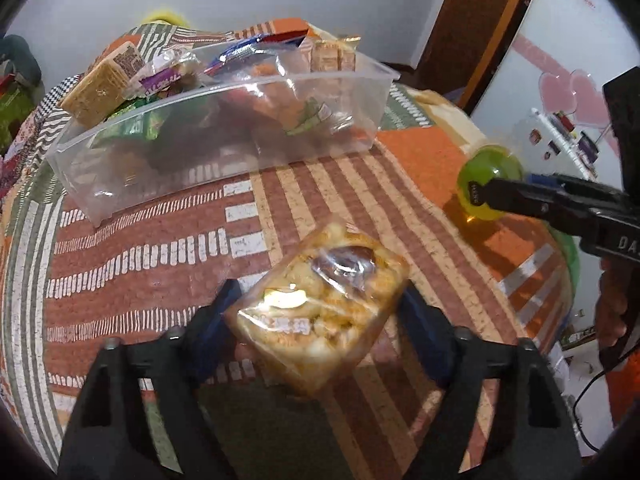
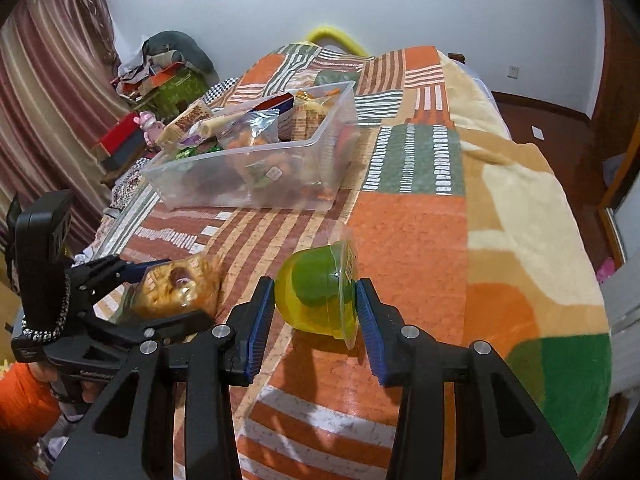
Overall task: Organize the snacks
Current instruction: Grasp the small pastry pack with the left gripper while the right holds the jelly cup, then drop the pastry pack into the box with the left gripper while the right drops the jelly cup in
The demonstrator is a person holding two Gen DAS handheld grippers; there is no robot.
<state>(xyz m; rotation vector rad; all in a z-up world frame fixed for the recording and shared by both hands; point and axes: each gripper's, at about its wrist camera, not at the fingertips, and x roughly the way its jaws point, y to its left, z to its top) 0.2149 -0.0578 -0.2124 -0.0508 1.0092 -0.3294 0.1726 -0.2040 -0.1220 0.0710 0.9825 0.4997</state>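
Both tools (image 1: 320, 304) (image 2: 316, 304) level, gripping snacks.

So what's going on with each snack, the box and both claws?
Left claw: shut on snack pack.
Snack pack: held, tilted, above the blanket.
Right claw: shut on jelly cup.
Jelly cup: sealed, held on its side.
Clear box: lidless, holding snacks, on the blanket.

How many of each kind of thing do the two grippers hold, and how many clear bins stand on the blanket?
Clear pack of golden snacks: 1
Green jelly cup: 1
Clear plastic bin: 1
Total: 3
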